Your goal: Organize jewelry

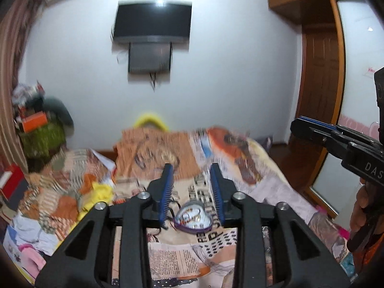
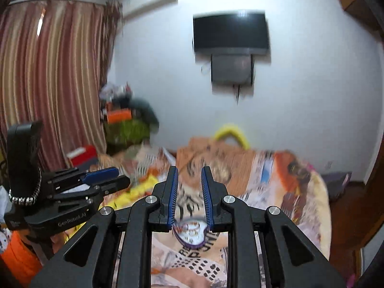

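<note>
A heart-shaped jewelry box [image 1: 193, 220] with a purple rim and small pieces inside lies on the patterned bedspread [image 1: 252, 168]. It sits below and behind my left gripper [image 1: 192, 168], which is open and empty above the bed. In the right wrist view the same box [image 2: 190, 234] lies low between the bases of my right gripper's fingers; my right gripper [image 2: 189, 170] is open and empty. The right gripper [image 1: 312, 126] also shows at the right edge of the left wrist view, and the left gripper [image 2: 105, 176] shows at the left of the right wrist view.
A black cord [image 1: 171, 206] lies beside the box. Yellow cloth [image 1: 100, 195] lies on the bed's left part. A TV [image 1: 152, 22] hangs on the far wall. Cluttered boxes [image 1: 33, 120] stand by the striped curtain [image 2: 48, 72]. A wooden wardrobe [image 1: 319, 72] stands at right.
</note>
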A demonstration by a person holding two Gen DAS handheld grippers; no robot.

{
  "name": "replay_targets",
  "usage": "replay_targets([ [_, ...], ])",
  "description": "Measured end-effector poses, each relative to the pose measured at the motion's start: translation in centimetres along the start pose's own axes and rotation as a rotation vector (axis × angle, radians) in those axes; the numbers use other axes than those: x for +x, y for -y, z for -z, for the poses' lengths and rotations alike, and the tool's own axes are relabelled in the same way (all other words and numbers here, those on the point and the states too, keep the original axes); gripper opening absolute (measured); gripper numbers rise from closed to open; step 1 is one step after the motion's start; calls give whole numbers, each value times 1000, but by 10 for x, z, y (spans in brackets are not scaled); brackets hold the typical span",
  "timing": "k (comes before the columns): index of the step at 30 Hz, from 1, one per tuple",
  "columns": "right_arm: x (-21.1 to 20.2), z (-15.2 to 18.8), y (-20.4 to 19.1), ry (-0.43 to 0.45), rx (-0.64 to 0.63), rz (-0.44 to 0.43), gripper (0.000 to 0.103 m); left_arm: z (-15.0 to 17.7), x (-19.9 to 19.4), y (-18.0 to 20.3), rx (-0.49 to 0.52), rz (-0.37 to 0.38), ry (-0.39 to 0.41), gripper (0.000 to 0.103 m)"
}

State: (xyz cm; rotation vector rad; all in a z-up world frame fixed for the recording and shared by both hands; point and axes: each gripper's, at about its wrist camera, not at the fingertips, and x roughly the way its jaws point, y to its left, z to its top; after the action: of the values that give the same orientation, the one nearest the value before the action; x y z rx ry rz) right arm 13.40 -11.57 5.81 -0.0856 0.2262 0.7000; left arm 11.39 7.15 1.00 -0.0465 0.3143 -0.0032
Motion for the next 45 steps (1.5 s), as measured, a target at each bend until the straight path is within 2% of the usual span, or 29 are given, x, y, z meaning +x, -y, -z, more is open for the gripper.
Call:
replay_targets([
  [1,-9,-1,-5,26,-2,5,18,-1,-14,4,3,-10,38,44],
  [4,-33,1,-16,91,-5,33,28,0,-46,14,11,-17,106,48],
  [5,-41,3,-20,112,-1,46,39,0,-54,18,15,-24,120,53],
  [6,-45,5,-23,127,1,59,45,1,-62,20,19,-34,136,57],
  [7,-49,6,-25,142,2,74,55,3,-69,23,22,-47,156,65],
  [11,-58,13,-35,180,-10,151,82,8,-88,24,-6,-83,213,90],
  [14,-61,16,-36,197,-16,197,100,12,-97,22,-34,-120,239,98],
  [15,-61,16,-37,198,-17,203,103,13,-98,20,-39,-127,243,99],
  [45,-75,35,-32,130,38,191,103,29,-90,23,-45,-137,172,99],
])
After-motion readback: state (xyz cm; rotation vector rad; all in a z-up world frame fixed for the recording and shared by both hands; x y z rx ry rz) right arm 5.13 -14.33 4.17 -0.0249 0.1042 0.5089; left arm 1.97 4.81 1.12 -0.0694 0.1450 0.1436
